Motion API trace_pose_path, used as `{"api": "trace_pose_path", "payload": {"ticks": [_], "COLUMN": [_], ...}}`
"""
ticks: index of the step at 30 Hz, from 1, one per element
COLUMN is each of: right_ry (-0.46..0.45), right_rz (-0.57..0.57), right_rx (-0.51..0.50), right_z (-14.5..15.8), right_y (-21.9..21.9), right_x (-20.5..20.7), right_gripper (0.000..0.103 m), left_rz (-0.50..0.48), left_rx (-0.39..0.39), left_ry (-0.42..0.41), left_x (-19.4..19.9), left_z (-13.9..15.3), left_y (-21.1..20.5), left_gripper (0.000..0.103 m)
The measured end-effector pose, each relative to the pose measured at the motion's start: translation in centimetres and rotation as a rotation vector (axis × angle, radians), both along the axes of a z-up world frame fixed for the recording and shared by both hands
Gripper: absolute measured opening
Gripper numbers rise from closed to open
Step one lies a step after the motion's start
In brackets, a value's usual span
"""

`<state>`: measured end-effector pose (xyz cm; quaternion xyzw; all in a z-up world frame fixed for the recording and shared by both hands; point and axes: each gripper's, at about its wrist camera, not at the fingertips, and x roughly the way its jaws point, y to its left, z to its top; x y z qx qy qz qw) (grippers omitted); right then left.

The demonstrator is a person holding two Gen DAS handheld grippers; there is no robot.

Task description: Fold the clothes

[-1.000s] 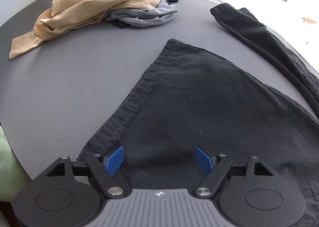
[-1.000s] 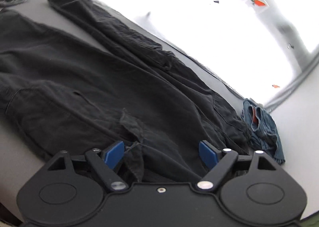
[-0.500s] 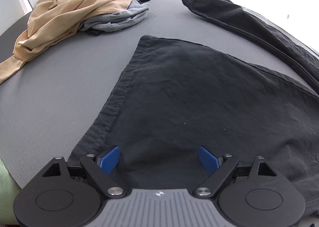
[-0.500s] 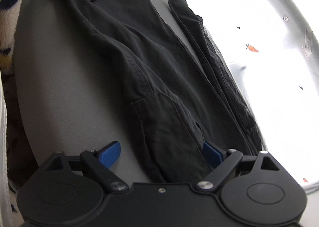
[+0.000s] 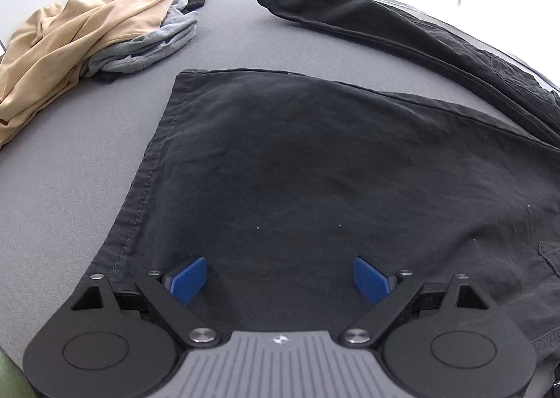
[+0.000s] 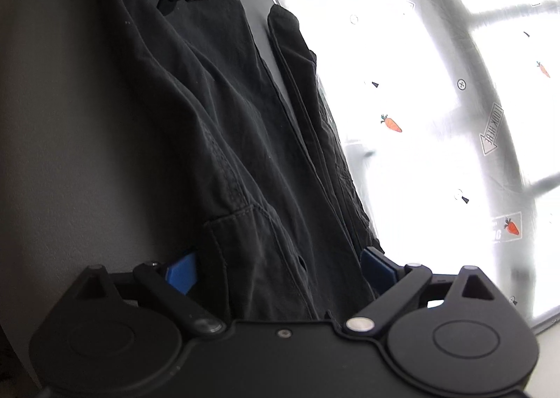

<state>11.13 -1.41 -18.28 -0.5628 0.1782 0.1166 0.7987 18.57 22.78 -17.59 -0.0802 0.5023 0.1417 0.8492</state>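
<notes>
Lying unfolded on the grey tabletop (image 5: 87,167), black cotton trousers (image 5: 315,160) await folding; left gripper (image 5: 280,279) and right gripper (image 6: 280,272) opening wide, gripping nothing.

The left gripper (image 5: 280,279) hung low over the black trousers (image 5: 315,170), its jaws opening, blue pads (image 5: 189,279) set wide with only flat cloth beneath them — nothing pinched. One trouser leg lay spread across the grey table (image 5: 70,170), its stitched hem running towards the near left edge; the other leg (image 5: 402,34) stretched away along the far right side. Well apart, at the far left, sat a heap — a tan garment (image 5: 80,34) draped over a crumpled grey one (image 5: 164,37).
</notes>
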Motion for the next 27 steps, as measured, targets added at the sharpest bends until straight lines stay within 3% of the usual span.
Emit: {"api": "trace_pose_path", "payload": {"ticks": [5, 7, 10, 11, 15, 19, 22, 27], "right_ry": [-0.042, -0.035, 0.058, 0.107, 0.119, 0.185, 0.239, 0.331], "right_rz": [-0.033, -0.015, 0.019, 0.032, 0.035, 0.008, 0.014, 0.012], "right_rx": [-0.054, -0.073, -0.055, -0.053, -0.047, -0.029, 0.006, 0.071], "right_z": [-0.1, -0.3, -0.4, -0.7, -1.1, -1.2, 0.1, 1.4], "right_y": [-0.7, -0.4, 0.0, 0.0, 0.3, -0.1, -2.1, -3.2], "right_x": [-0.6, -0.9, -1.4, -1.5, -1.9, -1.9, -3.2, -5.0], "right_gripper": [0.091, 0.075, 0.051, 0.052, 0.048, 0.015, 0.010, 0.011], "left_rz": [0.000, 0.000, -0.007, -0.007, -0.003, -0.020, -0.047, -0.037], "left_rx": [0.004, 0.001, 0.001, 0.001, 0.002, 0.006, 0.008, 0.007], "left_ry": [0.003, 0.002, 0.001, 0.001, -0.001, -0.003, -0.003, -0.002], "left_x": [0.3, 0.3, 0.3, 0.3, 0.3, 0.2, 0.0, -0.9], "left_z": [-0.1, -0.2, -0.2, -0.2, -0.3, -0.3, -0.3, -0.3], "left_y": [0.3, 0.3, 0.6, 0.6, 0.5, 0.5, 1.0, 2.2], "left_gripper": [0.095, 0.096, 0.098, 0.098, 0.099, 0.100, 0.100, 0.100]}}
